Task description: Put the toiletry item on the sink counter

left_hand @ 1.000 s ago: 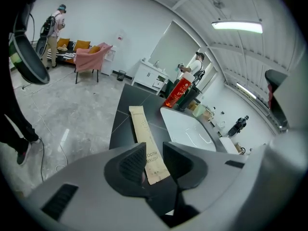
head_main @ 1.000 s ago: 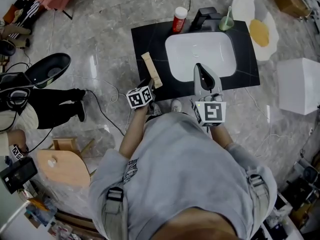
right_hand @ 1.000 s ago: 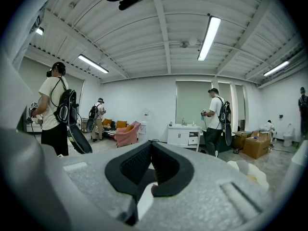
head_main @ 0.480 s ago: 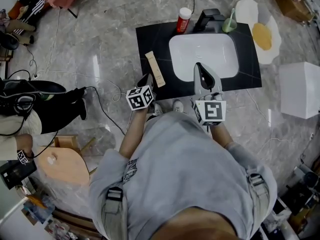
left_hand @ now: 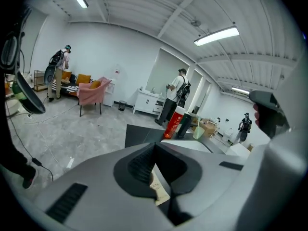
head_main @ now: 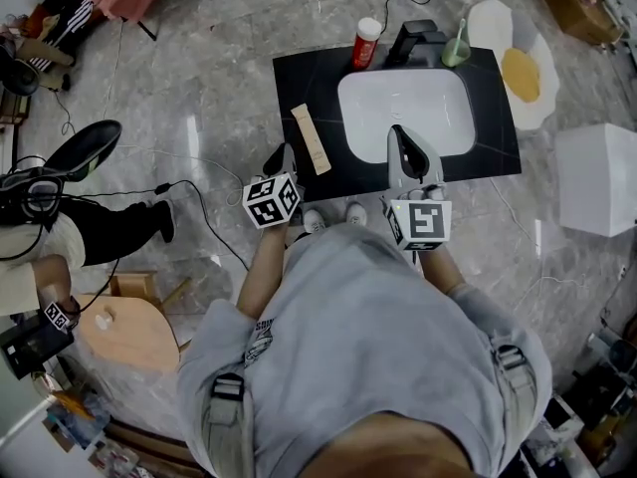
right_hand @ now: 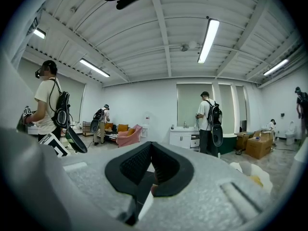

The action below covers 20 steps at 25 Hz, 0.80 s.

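Observation:
A long tan toiletry box (head_main: 310, 138) lies flat on the left part of the black sink counter (head_main: 299, 80), with nothing holding it. My left gripper (head_main: 281, 155) hangs just off its near end, over the counter's front edge. Its jaws have just been closing and are now shut on nothing. In the left gripper view the box (left_hand: 159, 190) shows below the shut left gripper (left_hand: 154, 149). My right gripper (head_main: 398, 133) hovers over the front of the white basin (head_main: 403, 108). In its own view the right gripper (right_hand: 150, 150) is shut and empty.
A red bottle with a white cap (head_main: 365, 42), a black faucet (head_main: 416, 36) and a green cup (head_main: 454, 50) stand along the counter's far edge. A fried-egg rug (head_main: 520, 60) and a white box (head_main: 597, 177) lie to the right, a wooden stool (head_main: 124, 332) and cables to the left.
My left gripper has drawn back from the box toward the person and risen, its jaws closing. The box stays on the counter. The right gripper has kept still.

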Motion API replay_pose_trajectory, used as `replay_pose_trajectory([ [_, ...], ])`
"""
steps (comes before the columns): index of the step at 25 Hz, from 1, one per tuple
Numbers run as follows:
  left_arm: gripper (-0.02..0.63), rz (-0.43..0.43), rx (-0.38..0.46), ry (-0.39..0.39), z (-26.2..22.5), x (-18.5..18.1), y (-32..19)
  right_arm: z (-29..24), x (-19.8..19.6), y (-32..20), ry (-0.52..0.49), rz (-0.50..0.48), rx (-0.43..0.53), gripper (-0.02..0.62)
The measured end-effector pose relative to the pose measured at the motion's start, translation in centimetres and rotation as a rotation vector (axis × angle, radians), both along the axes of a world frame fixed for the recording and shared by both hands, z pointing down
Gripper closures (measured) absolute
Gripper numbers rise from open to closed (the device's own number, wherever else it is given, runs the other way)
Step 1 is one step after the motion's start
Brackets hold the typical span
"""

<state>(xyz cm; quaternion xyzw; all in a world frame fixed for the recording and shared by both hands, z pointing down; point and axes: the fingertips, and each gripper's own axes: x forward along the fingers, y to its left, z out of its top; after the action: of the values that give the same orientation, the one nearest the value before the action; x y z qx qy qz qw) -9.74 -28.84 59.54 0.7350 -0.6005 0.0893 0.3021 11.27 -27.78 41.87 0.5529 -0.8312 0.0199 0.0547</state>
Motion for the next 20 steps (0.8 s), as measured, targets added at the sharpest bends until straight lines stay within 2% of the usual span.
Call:
replay_pose_trajectory([
  [4, 0.601, -0.035, 0.056, -0.016, -2.4, -1.6, 0.2, -0.7, 0.1, 0.0, 0.005, -0.010, 0.025, 0.591],
  [12, 0.601, -0.032, 0.168, -0.094, -6.9, -2.8, 0.2, -2.0, 0.6, 0.2, -0.008, 0.013, 0.048, 0.591],
  [20, 0.601, -0.026, 0.293, -0.120, -12.1, -2.2, 0.4, -2.5, 0.5, 0.4, -0.025, 0.026, 0.042, 0.591],
])
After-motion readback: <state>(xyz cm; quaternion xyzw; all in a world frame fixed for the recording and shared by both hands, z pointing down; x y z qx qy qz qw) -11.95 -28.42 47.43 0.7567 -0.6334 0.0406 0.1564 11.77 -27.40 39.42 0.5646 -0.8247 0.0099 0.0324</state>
